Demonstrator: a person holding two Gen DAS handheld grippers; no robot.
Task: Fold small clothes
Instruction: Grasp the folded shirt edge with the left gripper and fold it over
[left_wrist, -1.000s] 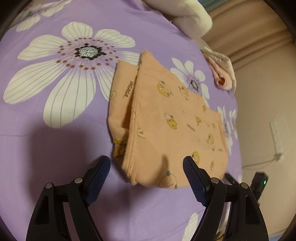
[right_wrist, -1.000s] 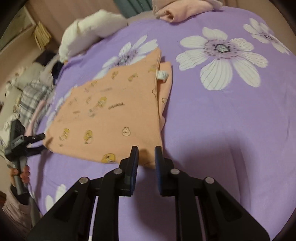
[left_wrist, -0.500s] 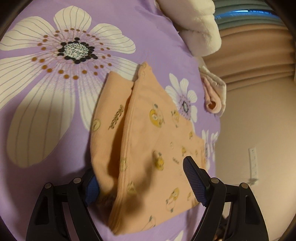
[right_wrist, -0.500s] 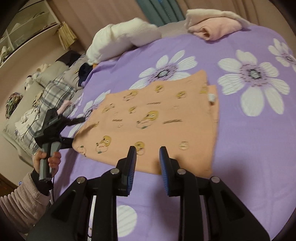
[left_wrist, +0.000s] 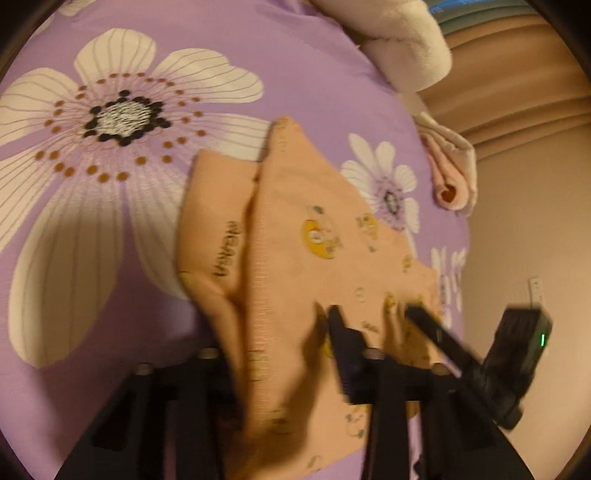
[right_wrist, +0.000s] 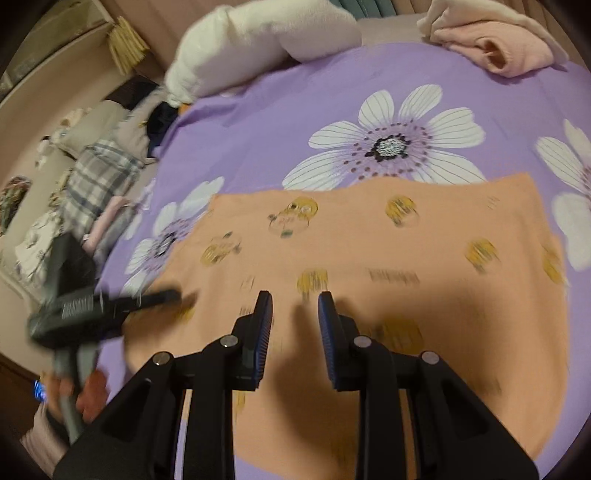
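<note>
The left gripper (left_wrist: 280, 354) has been pushed onto the one orange garment (left_wrist: 325, 266), its fingers just clamped on the near edge; the cloth is seen bunched between them. The right gripper (right_wrist: 295, 314) has been swung across over the garment, spread on the purple flowered bed (right_wrist: 295, 122), fingers narrowly parted with nothing between. Both grippers are angled downward. One pink bundle (right_wrist: 495, 40) lies beyond.

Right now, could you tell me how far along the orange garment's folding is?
Done: one side of the orange garment is folded over; a pink garment lies folded beyond. In hand: the left gripper has just been closing, orange cloth between its jaws; the right gripper hovers empty. Left: the remaining folds.
</note>
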